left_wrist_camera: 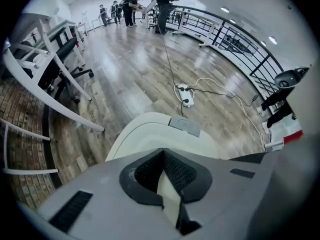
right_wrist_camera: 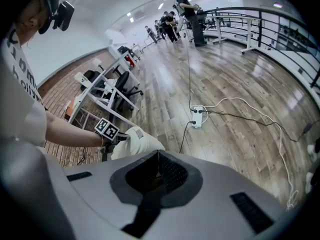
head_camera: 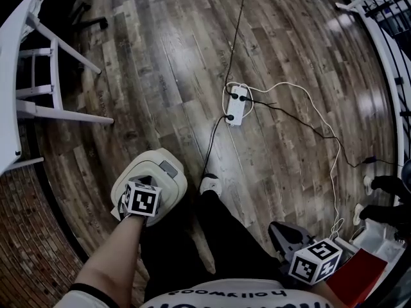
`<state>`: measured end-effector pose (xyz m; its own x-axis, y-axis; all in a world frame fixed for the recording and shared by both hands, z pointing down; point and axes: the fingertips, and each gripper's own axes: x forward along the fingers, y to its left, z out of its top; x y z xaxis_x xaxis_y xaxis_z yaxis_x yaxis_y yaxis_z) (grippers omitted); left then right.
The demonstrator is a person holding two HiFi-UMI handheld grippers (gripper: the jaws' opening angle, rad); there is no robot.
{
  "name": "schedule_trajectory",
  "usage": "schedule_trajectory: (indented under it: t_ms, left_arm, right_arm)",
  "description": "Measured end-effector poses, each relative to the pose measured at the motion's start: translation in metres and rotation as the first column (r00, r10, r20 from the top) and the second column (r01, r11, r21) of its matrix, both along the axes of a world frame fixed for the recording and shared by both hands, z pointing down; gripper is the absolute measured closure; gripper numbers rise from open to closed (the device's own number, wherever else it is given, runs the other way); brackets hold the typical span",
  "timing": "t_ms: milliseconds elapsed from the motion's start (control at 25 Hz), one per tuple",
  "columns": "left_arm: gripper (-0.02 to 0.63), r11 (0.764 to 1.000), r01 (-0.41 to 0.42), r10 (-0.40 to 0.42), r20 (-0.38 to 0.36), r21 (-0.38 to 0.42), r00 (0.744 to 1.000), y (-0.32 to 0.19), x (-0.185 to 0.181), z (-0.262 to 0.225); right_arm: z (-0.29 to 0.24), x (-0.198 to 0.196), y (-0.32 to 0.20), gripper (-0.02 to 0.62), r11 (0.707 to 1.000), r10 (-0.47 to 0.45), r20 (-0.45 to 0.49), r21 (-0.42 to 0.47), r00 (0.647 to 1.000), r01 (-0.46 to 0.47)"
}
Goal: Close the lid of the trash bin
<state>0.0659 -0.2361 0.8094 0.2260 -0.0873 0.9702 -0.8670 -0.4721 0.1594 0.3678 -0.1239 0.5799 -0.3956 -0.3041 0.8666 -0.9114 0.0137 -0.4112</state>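
Note:
A cream trash bin (head_camera: 154, 172) stands on the wood floor by my left foot. Its lid (left_wrist_camera: 150, 134) lies flat on top, with a grey latch (left_wrist_camera: 184, 126) at the far edge. My left gripper (head_camera: 142, 197) is right over the near part of the lid, its marker cube hiding the jaws from above. In the left gripper view its jaws (left_wrist_camera: 163, 152) meet at the tips, with cream lid showing behind them. From the right gripper view the bin (right_wrist_camera: 140, 141) and left gripper (right_wrist_camera: 108, 130) sit at left. My right gripper (head_camera: 282, 233) hangs shut at lower right, away from the bin, holding nothing (right_wrist_camera: 159, 152).
A white power strip (head_camera: 236, 104) with black and white cables lies on the floor beyond the bin. White table legs (head_camera: 48, 76) stand at left, and a railing (head_camera: 385, 37) runs along the right. A red and white object (head_camera: 359, 265) sits at lower right. People (left_wrist_camera: 127, 6) stand far off.

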Motion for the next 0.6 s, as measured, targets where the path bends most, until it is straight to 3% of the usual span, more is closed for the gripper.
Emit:
schedule_trajectory:
  t_ms: [200,440,600]
  left_arm:
    - [0.598,0.999,-0.028,0.028,-0.007,-0.031,1.000,-0.001,0.003,0.005]
    - [0.598,0.998,0.005,-0.007,-0.032,-0.066,0.999,-0.008,0.000,0.001]
    - [0.598,0.998,0.048,-0.049,-0.015,-0.034,0.999,-0.005,-0.003,-0.002]
  right_arm:
    - [0.005,0.004,-0.003,0.584,1.000,0.017,0.009,-0.018,1.000,-0.016]
    - [0.008,-0.001,-0.012,0.586,1.000,0.015,0.024,-0.009,1.000,-0.015]
    - [0.005,-0.007,-0.018,0.584,1.000,0.006,0.029,0.012,1.000,-0.007]
